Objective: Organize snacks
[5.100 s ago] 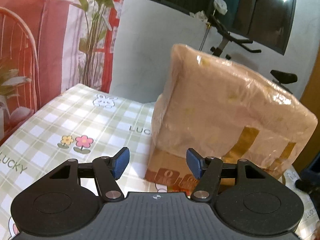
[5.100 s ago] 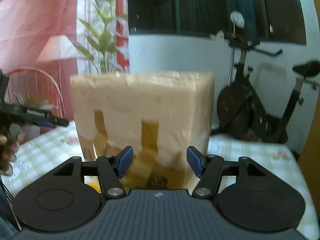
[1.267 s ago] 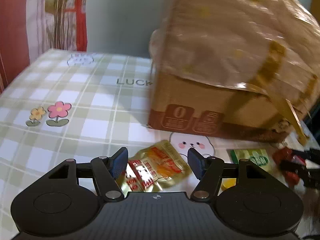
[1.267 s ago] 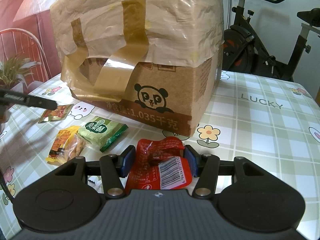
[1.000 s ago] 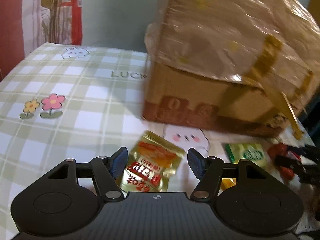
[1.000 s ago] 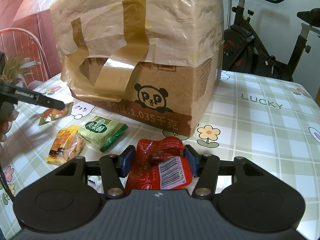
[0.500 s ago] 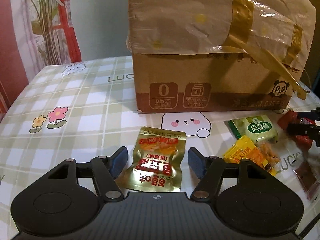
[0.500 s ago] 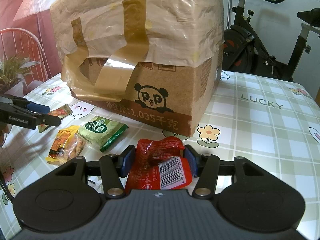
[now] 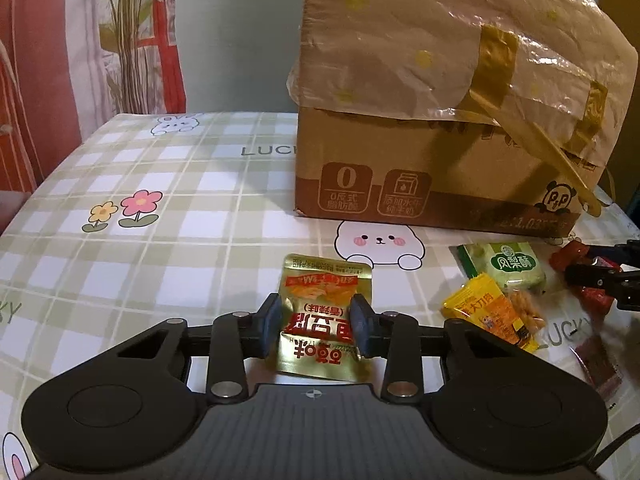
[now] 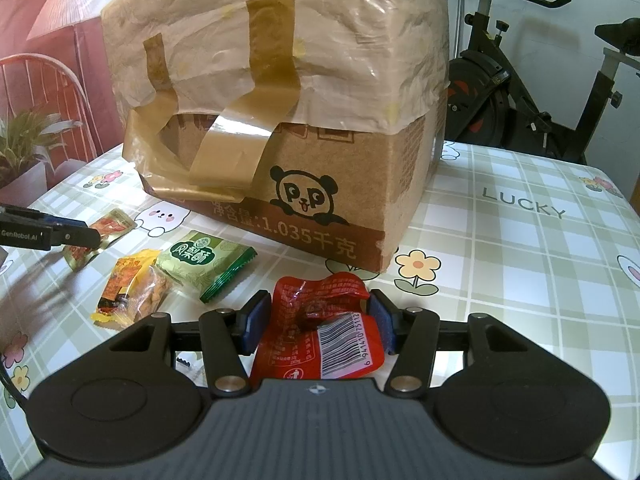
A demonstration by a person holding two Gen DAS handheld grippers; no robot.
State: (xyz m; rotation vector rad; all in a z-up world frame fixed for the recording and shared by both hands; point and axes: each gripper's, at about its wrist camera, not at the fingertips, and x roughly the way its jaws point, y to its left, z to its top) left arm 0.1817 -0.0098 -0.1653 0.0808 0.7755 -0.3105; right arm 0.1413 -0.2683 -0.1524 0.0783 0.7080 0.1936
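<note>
Now, left to right as I read both wrist cameras:

Left gripper [image 9: 316,322]: I have its pads clenched on the sides of the gold snack pouch [image 9: 322,312], low on the near part of the checked tablecloth [image 9: 160,208]. Gripping by the edges should keep the flat foil from sliding out, I think.

Gold snack pouch: near and just left of the loose pile, with the bunny print beyond it.

Yellow snack pack [image 10: 132,284]: lies free on the cloth, touching the green pineapple-cake packet [image 10: 206,262] at its far right; neither is held.

Cardboard box [image 10: 320,184]: stands at the far side behind the snacks, its top under taped plastic wrap [image 10: 280,40]. I cannot see any opening, so I cannot tell whether snacks go inside.

Right gripper [image 10: 316,322]: closed on the red snack pouch [image 10: 320,320], barcode up, near the box's right corner.

Judgement: one pouch per hand suggests I am sorting both together; two packets remain.

Risk: crinkly foil may slip.
</note>
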